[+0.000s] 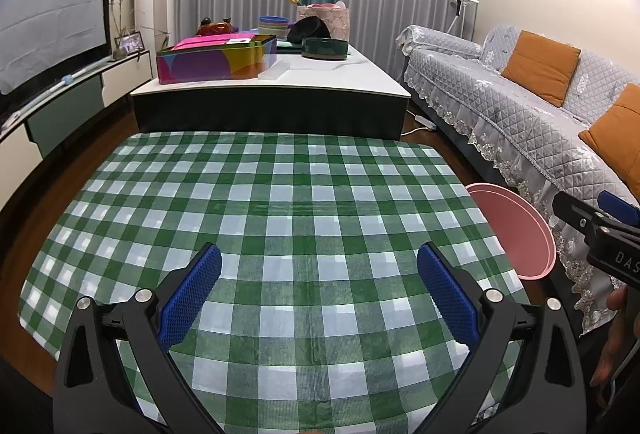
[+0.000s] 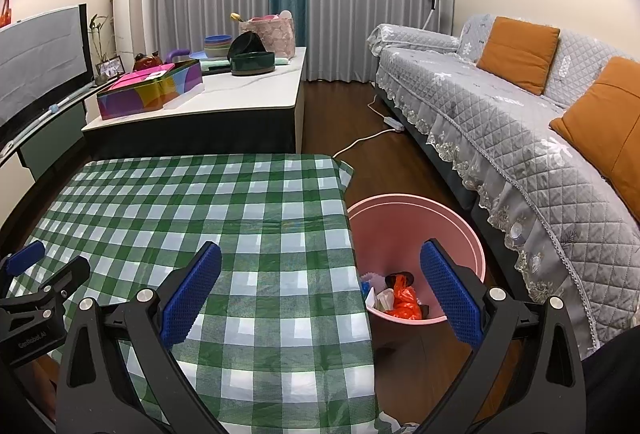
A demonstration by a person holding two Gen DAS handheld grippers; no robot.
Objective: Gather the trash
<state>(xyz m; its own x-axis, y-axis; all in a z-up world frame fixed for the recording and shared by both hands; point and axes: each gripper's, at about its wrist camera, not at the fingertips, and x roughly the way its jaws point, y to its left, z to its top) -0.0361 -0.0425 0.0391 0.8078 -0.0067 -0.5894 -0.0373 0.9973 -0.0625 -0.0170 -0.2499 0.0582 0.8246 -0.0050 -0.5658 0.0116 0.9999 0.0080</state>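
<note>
Hovering over the green-checked tablecloth (image 1: 288,218) with both tools: left gripper (image 1: 319,294) spread wide and pinching nothing, right gripper (image 2: 320,294) likewise spread and empty. Showing no litter anywhere on the cloth in either view. Sitting on the floor just off the cloth's right edge, between that edge and the grey sofa (image 2: 520,137): the pink bin (image 2: 460,230), open-mouthed and upright. Lying at the bottom of that bin: the trash (image 2: 404,300), an orange wrapper with pale paper scraps and something blue, too jumbled to give any one long axis. Looking down into the bin through the right tool's spread fingers, its right finger (image 2: 448,298) overlapping the bin's rim in that view and its left finger out over the cloth. Catching only the rim of the bin at the far right from the left tool, well apart. Judging the right hand clearly nearer the bin, and the collecting probably done, with nothing left on the cloth to reach for.
</note>
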